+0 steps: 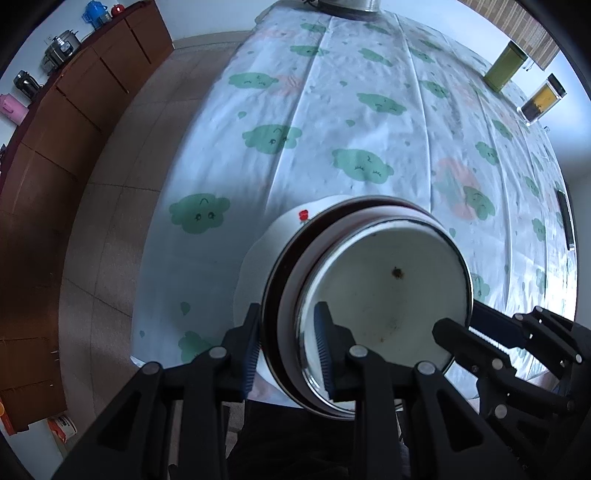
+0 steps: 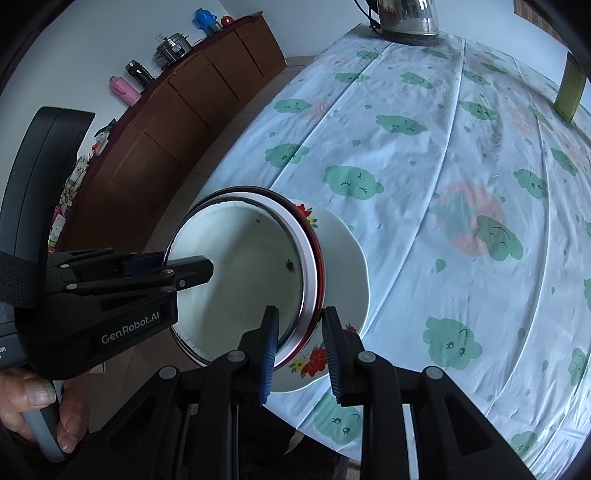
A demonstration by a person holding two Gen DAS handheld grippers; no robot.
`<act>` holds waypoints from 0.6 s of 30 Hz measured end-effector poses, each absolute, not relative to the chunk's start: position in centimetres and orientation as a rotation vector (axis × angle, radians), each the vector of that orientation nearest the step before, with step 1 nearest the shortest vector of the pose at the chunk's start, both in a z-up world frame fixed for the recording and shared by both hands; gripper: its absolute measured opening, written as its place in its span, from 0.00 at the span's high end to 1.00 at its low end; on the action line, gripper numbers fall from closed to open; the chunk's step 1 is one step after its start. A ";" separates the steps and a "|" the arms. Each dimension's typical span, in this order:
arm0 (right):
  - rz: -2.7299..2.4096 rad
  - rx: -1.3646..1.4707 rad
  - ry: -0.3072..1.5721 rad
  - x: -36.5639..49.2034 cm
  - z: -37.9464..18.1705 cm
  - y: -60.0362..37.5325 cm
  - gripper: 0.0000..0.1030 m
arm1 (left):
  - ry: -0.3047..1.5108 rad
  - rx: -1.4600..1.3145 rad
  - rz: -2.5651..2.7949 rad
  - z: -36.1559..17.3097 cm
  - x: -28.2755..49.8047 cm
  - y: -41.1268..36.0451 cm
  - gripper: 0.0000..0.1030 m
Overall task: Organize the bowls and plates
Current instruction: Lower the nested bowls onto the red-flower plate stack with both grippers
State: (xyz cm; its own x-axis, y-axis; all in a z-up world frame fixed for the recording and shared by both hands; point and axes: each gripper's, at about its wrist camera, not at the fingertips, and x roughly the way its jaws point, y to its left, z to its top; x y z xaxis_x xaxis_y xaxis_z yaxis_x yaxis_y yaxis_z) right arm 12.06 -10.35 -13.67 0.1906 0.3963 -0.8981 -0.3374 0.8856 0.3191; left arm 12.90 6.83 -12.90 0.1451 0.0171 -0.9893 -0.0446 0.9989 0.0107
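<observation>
A white enamel bowl (image 1: 384, 280) sits nested in a red-rimmed bowl (image 2: 319, 266), and both are tipped on edge. Under them lies a white plate (image 2: 351, 258) with red flowers, at the near edge of the table; whether it rests on the cloth I cannot tell. My left gripper (image 1: 288, 354) is shut on the near rim of the nested bowls, one finger inside and one outside. My right gripper (image 2: 301, 350) is shut on the opposite rim in the same way. Each gripper shows in the other's view: the right gripper (image 1: 461, 325) and the left gripper (image 2: 173, 264).
The table (image 1: 369, 110) wears a white cloth with green clouds. At its far end stands a steel kettle (image 2: 406, 18). A green canister (image 1: 504, 72), a jar (image 1: 541, 99) and a dark slim object (image 1: 565, 218) line the right side. A wooden sideboard (image 1: 74, 110) runs along the left wall.
</observation>
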 end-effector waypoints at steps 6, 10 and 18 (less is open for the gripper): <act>0.512 0.055 1.292 12.3 -14.1 -10.3 0.74 | 1.434 -0.025 0.041 -13.3 13.0 6.9 0.75; 0.508 0.058 1.297 12.3 -14.2 -10.3 0.74 | 1.439 -0.025 0.040 -13.5 13.1 6.9 0.75; 0.502 0.061 1.304 12.5 -14.5 -10.3 0.74 | 1.450 -0.026 0.036 -13.9 13.2 6.8 0.75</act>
State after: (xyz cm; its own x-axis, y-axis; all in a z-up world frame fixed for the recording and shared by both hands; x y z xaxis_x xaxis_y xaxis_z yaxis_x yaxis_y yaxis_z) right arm 12.47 -10.28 -14.54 0.1727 0.3873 -0.9056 -0.3196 0.8917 0.3204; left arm 13.24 6.81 -13.95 0.1198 0.0086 -0.9928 -0.0401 0.9992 0.0038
